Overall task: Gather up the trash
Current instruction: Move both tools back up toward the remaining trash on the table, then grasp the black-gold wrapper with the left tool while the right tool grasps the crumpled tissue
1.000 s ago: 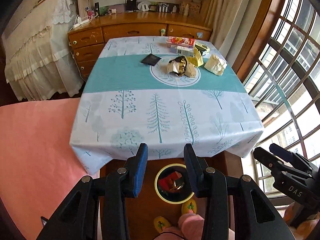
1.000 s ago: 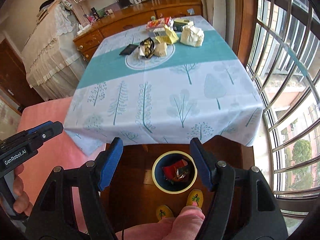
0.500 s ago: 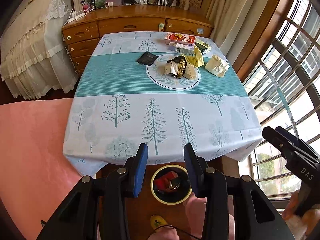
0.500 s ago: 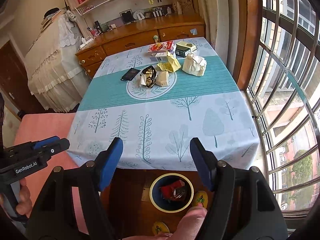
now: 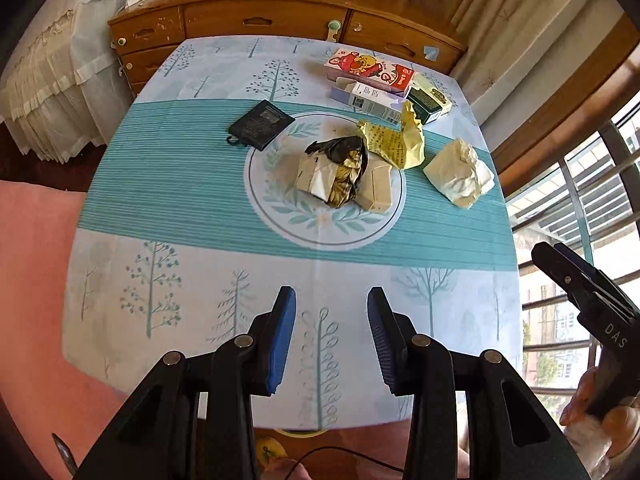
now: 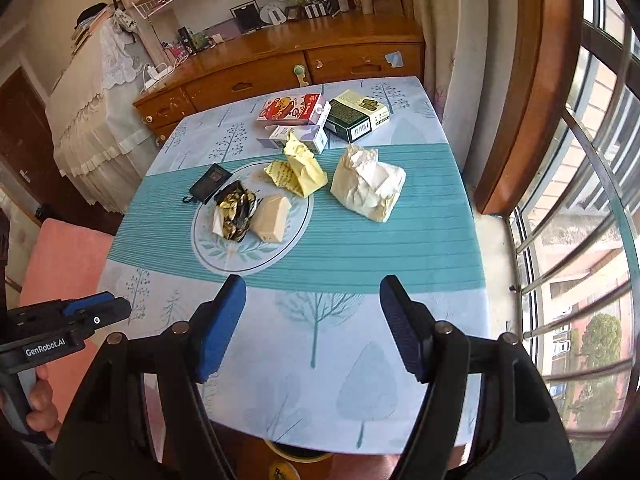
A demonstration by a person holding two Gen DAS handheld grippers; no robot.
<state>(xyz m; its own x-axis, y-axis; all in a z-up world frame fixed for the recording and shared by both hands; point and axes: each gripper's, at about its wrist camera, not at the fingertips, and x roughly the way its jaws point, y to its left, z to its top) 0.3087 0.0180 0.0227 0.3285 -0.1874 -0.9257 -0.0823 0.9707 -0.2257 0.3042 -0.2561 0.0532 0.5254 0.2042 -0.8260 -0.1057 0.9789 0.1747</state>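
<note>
Trash: a dark and gold wrapper (image 5: 340, 172) and a beige box (image 5: 378, 188) lie touching each other straight ahead of the left gripper's jaws, well beyond the tips; a yellow paper (image 5: 396, 140) lies just behind them.
More trash: a crumpled white paper (image 6: 366, 188) lies ahead of the right gripper's jaws, well apart from the tips; a black pouch (image 6: 210, 182), a red carton (image 6: 290, 110), a white box (image 6: 302, 136) and a dark green box (image 6: 358, 116) lie farther off.
Left gripper (image 5: 332, 334): jaws apart with nothing between them, held over the near part of the tablecloth (image 5: 200, 280).
Right gripper (image 6: 312, 322): jaws set wider, also holding nothing.
Risk, wrapper: it leans on the beige box, so jaws closing on one would likely nudge or drag the other.
Risk, crumpled paper: it looks light and springy, so a shallow pinch may slip off a loose fold.
Risk, cloth: tips coming down too low could catch the tablecloth and pull the whole cluster along.
Risk, bin: the bin (image 6: 298, 454) is almost hidden below the table edge, so a drop aimed blind may miss.
Left view only: the right gripper's handle at the right edge.
Right view only: the dark green box in full, shelves with books, and the left gripper's handle in a hand (image 6: 42, 402).
</note>
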